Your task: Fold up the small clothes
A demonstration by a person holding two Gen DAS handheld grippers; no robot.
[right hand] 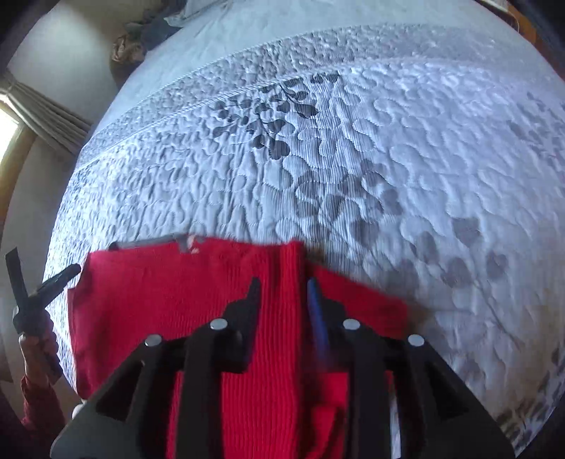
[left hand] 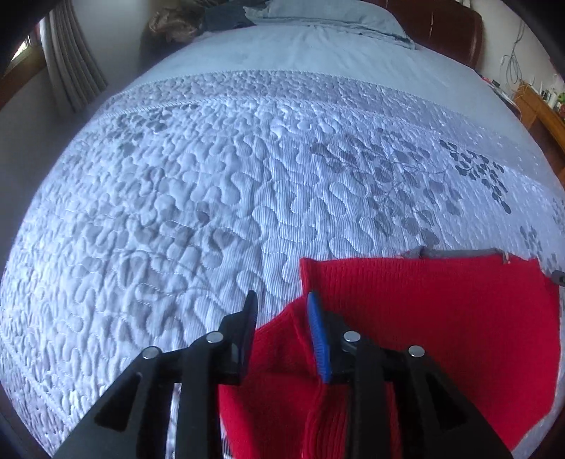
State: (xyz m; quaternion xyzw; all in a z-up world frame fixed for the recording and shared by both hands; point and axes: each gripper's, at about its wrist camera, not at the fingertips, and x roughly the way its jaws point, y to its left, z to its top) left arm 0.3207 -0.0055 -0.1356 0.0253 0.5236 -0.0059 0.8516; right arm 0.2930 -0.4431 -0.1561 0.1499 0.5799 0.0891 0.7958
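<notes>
Two grippers hang over a red knit garment [left hand: 423,317] spread on a bed. Seen from its own camera, the left gripper [left hand: 282,307] points steeply down with its jaws parted; a black finger [left hand: 249,314] stands over bare quilt just beside the garment's left edge, and the blue-padded finger [left hand: 317,335] stands over the red knit, with nothing pinched between them. In the right wrist view, the right gripper [right hand: 284,296] also has its jaws apart, its black finger [right hand: 250,303] and blue-padded finger [right hand: 316,310] straddling a raised vertical fold of the red fabric without pressing on it. That garment lies mostly flat, ribbed, with a grey band [right hand: 152,242] along its far edge and a narrower flap reaching out to the right. At the left edge of the right wrist view the other gripper shows from outside, held by a hand [right hand: 33,347] in a red sleeve [right hand: 39,406]. Under everything is a pale blue-white quilted bedspread [left hand: 212,183] stitched in rounded shapes and printed with grey leafy sprigs [right hand: 272,116]. Beyond the quilting a plain light sheet [left hand: 282,49] runs to a rumpled pillow [left hand: 332,14] and some dark clothing [left hand: 226,16] at the head. A brown headboard [left hand: 455,31] rises behind, a curtain [left hand: 70,60] hangs at far left, and a wooden shelf [left hand: 543,113] with small items sits at the right.
</notes>
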